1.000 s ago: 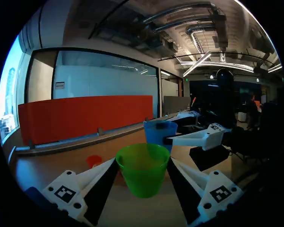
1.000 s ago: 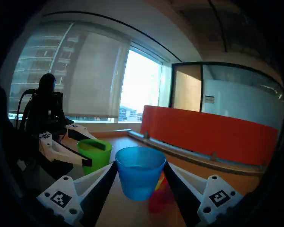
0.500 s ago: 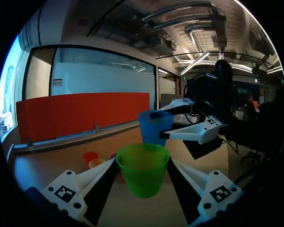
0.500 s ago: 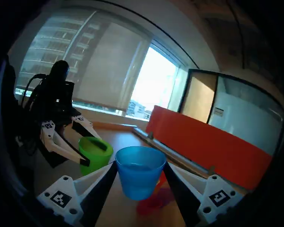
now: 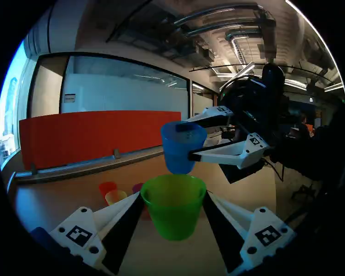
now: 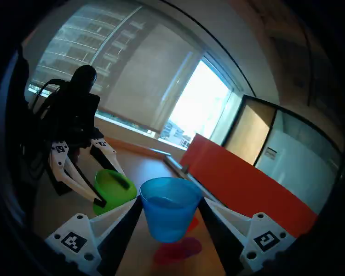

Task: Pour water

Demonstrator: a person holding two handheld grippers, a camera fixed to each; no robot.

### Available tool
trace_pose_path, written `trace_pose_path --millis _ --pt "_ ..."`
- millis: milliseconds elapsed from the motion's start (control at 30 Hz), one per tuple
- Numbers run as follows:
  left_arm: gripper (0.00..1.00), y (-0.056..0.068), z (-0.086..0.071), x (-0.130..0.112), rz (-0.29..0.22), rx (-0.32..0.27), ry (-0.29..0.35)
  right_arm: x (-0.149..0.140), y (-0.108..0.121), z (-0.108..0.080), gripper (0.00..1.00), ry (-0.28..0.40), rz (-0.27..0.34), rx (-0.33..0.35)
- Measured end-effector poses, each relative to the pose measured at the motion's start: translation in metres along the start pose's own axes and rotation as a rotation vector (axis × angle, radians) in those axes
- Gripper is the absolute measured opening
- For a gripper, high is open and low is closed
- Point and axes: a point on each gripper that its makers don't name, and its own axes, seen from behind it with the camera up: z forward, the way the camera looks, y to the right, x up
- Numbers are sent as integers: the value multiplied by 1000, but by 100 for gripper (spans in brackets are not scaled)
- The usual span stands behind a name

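My left gripper (image 5: 172,209) is shut on a green plastic cup (image 5: 173,210), held upright above the wooden table (image 5: 57,207). Behind and above it, the blue cup (image 5: 181,147) tilts toward the green one, clamped in the right gripper (image 5: 191,140). In the right gripper view, my right gripper (image 6: 169,216) is shut on that blue cup (image 6: 169,215), which holds water. The green cup (image 6: 112,191) sits lower left there, between the left gripper's fingers (image 6: 87,188).
Small coloured cups (image 5: 112,192) stand on the table behind the green cup, and appear as red shapes (image 6: 177,250) below the blue cup. An orange partition (image 5: 94,138) and a rail run along the table's far edge. A dark-clothed person (image 6: 76,110) holds the grippers.
The blue cup has risen and moved over toward the green cup, tilting more. The right gripper view has rolled, looking down on the green cup. The green cup stays still.
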Motion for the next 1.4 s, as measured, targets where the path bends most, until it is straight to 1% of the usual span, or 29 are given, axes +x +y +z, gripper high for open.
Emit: trace_pose_path --millis 133,367,467,767,1067,1400 --pt "87 1 0 1 0 -2 2 5 1 1 90 7 -38 0" --pt "87 3 1 2 5 -5 4 13 3 3 90 13 -125 4" --pt "87 3 1 3 7 -5 3 15 4 4 90 13 -151 6" --pt "87 5 2 2 17 -8 0 18 6 7 90 -3 -234 20" --pt "87 7 3 2 18 -12 1 21 2 10 90 -11 -287 46" --pt "87 7 5 2 18 -16 0 25 5 15 90 -22 -352 53"
